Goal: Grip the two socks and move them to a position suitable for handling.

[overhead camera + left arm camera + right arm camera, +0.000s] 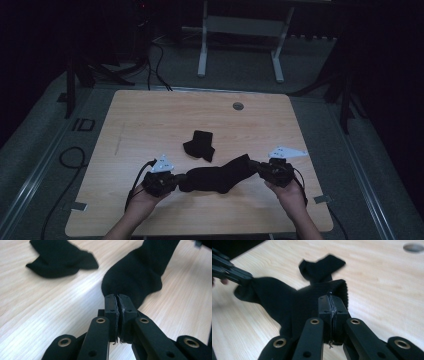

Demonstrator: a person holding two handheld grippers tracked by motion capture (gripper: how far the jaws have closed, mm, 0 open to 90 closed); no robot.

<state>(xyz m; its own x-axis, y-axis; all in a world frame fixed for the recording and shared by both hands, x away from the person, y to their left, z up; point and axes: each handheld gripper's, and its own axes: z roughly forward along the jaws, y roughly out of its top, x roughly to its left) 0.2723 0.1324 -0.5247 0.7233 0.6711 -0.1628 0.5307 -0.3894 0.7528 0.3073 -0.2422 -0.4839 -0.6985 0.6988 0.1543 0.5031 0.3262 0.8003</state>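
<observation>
Held sock: a black sock [217, 176] is stretched between the two tongs, near the front edge of the worktop [150, 120]; its middle sags toward the wood, and whether it touches cannot be told.
Left tongs: the left tongs [181, 178] are seen pressed together on one end of the held sock; in the left gripper view the pads [117, 305] are closed with a thin edge of black cloth pinched between them, and the sock [140, 272] runs away from them across the wood.
Right tongs: the right tongs [254, 164] are pinching the other end of the sock, the ribbed cuff; in the right gripper view the pads [332, 307] are closed on the cuff [337, 288].
Second sock: another black sock [199, 145] is left crumpled on the worktop just behind the held one, apart from both tongs.
Hands: each gripper is held in a hand [145, 197] entering from the bottom of the high view.
Worktop detail: a round grey hole [238, 106] is set near the far edge.
</observation>
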